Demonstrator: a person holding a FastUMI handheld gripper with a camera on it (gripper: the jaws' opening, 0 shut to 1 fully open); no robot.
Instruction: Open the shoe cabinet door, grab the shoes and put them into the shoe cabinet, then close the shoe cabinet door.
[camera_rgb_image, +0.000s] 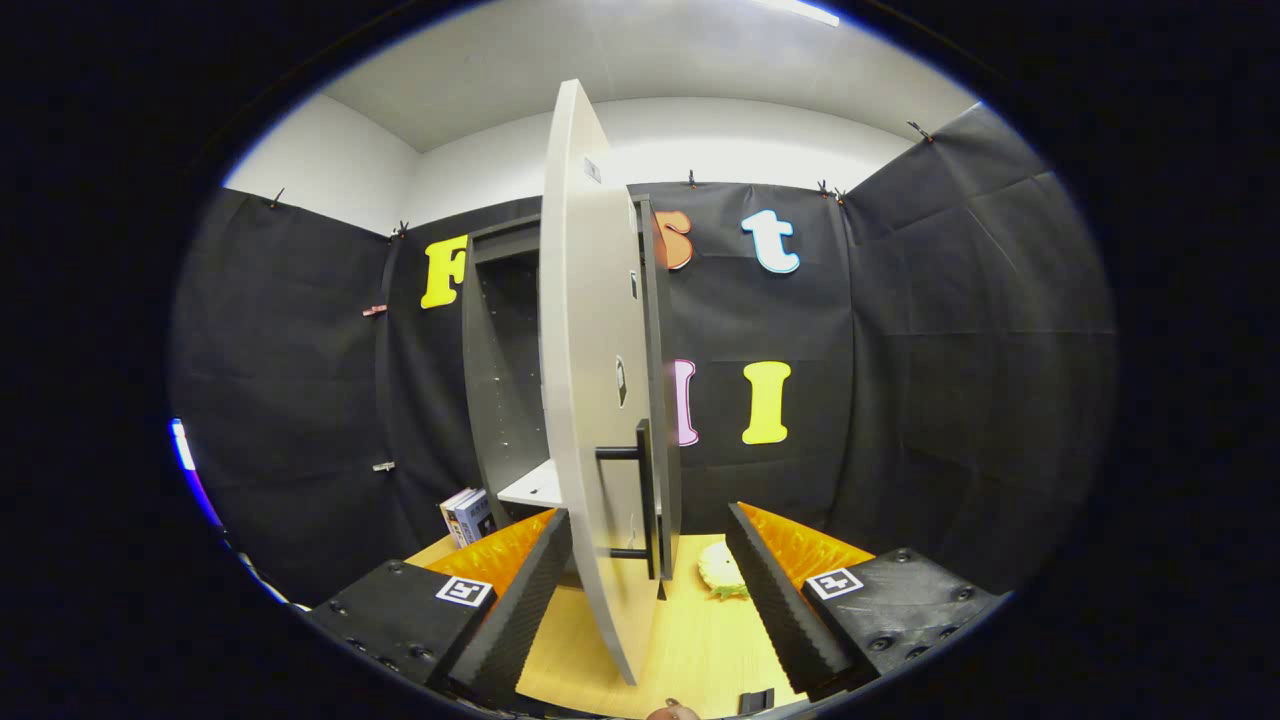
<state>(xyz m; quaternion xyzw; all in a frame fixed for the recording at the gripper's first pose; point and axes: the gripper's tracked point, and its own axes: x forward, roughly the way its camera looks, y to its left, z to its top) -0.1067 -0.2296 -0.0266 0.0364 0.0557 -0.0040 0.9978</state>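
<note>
Cabinet door (598, 400) stands edge-on between the wide-open fingers (520, 600), untouched.

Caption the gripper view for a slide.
Open tongs straddle the swung-out shoe cabinet door, its black handle just ahead, above the wooden table.

I see the gripper (648, 580) with its fingers spread wide apart, pressing on nothing. Between them stands the edge of the pale grey shoe cabinet door (590, 380), swung open toward me, with its black bar handle (642, 498) facing right. Beyond it, the dark cabinet interior (505, 380) holds a white shelf (532, 487). A pale round object (722, 572) lies on the yellow wooden table (690, 640), and boxes (467, 515) stand left of the cabinet
</note>
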